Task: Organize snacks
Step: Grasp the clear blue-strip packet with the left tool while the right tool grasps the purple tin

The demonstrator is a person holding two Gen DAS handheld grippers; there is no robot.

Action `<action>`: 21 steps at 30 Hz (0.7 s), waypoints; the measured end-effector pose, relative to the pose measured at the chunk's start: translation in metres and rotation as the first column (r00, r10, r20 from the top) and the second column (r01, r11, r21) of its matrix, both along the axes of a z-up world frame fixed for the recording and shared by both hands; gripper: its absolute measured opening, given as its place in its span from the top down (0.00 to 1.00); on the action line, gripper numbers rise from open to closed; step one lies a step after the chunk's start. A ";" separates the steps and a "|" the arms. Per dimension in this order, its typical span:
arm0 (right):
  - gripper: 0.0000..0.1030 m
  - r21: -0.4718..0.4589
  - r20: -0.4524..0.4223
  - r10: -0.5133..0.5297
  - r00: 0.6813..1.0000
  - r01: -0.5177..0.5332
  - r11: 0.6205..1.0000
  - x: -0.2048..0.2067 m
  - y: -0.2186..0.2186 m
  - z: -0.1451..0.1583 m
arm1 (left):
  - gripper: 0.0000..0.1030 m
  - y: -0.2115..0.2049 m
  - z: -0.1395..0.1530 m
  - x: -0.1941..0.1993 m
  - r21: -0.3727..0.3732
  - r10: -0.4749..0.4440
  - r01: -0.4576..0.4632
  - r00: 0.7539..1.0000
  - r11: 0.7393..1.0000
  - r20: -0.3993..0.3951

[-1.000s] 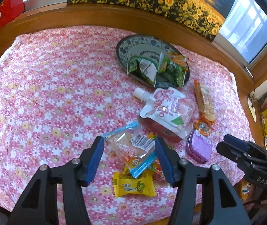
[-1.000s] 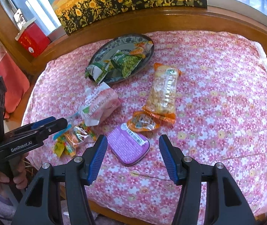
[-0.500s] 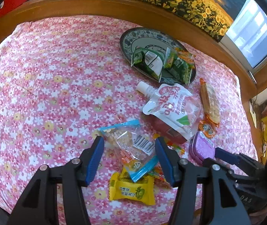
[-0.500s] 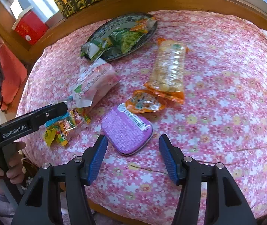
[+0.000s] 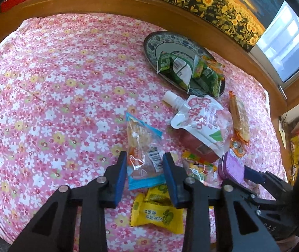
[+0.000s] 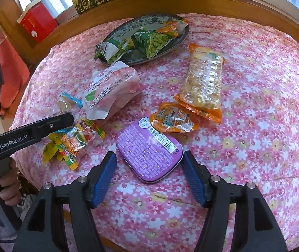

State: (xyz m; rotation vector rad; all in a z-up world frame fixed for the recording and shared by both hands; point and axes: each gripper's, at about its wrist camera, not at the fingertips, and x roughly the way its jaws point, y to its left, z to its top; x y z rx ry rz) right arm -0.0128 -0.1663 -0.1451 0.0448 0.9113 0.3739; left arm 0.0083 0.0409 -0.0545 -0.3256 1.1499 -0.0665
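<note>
**Snacks on the floral tabletop, both claws low**

Snacks lie scattered on my tabletop (image 5: 54, 84). My left claw (image 5: 144, 169) has just been closing and now pinches the clear blue-edged packet (image 5: 143, 147). My right claw (image 6: 149, 174), jaws just opening, stands spread around the purple tin (image 6: 149, 151), without gripping it.

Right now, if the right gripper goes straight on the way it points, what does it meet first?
Probably the purple tin: the right gripper has just been opening and the tin lies between its fingers, untouched as far as I see.

A pink floral tablecloth (image 6: 254, 105) is spread over a wooden-rimmed table (image 5: 111, 0); a sunflower painting (image 5: 212, 0) and a red carton (image 6: 37, 24) are seen behind.
</note>
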 end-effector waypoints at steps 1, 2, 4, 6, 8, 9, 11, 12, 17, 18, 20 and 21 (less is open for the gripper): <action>0.33 0.007 0.003 0.002 1.000 -0.002 1.000 0.000 -0.001 0.000 | 0.66 0.001 0.000 -0.001 -0.002 0.001 -0.001 1.000 1.000 0.001; 0.32 0.016 0.005 0.004 1.000 -0.004 1.000 -0.002 -0.003 -0.001 | 0.68 0.002 0.000 0.000 -0.001 -0.001 0.001 1.000 1.000 0.003; 0.32 0.034 0.004 0.000 1.000 0.000 0.999 -0.002 -0.006 -0.001 | 0.73 0.001 0.002 -0.001 0.012 -0.008 0.008 1.000 1.000 0.014; 0.32 0.047 -0.003 -0.002 1.000 0.002 0.999 -0.002 -0.008 -0.001 | 0.81 0.001 0.004 -0.002 0.010 -0.017 0.017 0.999 1.000 0.028; 0.32 0.043 -0.008 -0.008 1.000 0.008 0.999 -0.001 -0.007 0.000 | 0.85 0.002 0.008 -0.002 0.003 -0.027 0.027 0.999 1.000 0.042; 0.32 0.035 -0.008 -0.011 1.000 0.011 0.999 -0.001 -0.007 0.001 | 0.86 0.002 0.009 -0.003 0.000 -0.032 0.032 0.998 0.999 0.045; 0.32 -0.017 0.004 -0.007 1.000 0.007 1.000 0.001 0.001 0.002 | 0.86 0.001 0.009 -0.002 -0.001 -0.035 0.035 0.998 0.999 0.046; 0.32 -0.044 0.014 -0.002 1.000 0.003 0.999 0.002 0.005 0.003 | 0.86 0.001 0.009 -0.002 -0.001 -0.035 0.035 0.998 0.999 0.046; 0.36 -0.097 0.054 -0.005 0.999 0.010 0.995 0.002 0.013 0.002 | 0.86 0.003 0.005 -0.001 -0.024 -0.024 0.025 0.999 0.999 0.036; 0.36 -0.077 0.049 -0.008 0.999 0.011 0.997 0.003 0.010 0.002 | 0.86 0.004 0.005 -0.001 -0.034 -0.021 0.022 0.999 0.999 0.036; 0.36 -0.047 0.042 -0.016 0.999 0.018 0.999 0.001 0.004 0.003 | 0.86 0.005 0.007 -0.003 -0.044 -0.021 0.023 0.999 0.999 0.044; 0.37 -0.041 0.042 -0.017 0.999 0.019 0.999 0.000 0.002 0.003 | 0.86 0.005 0.009 -0.004 -0.040 -0.023 0.025 0.998 0.999 0.051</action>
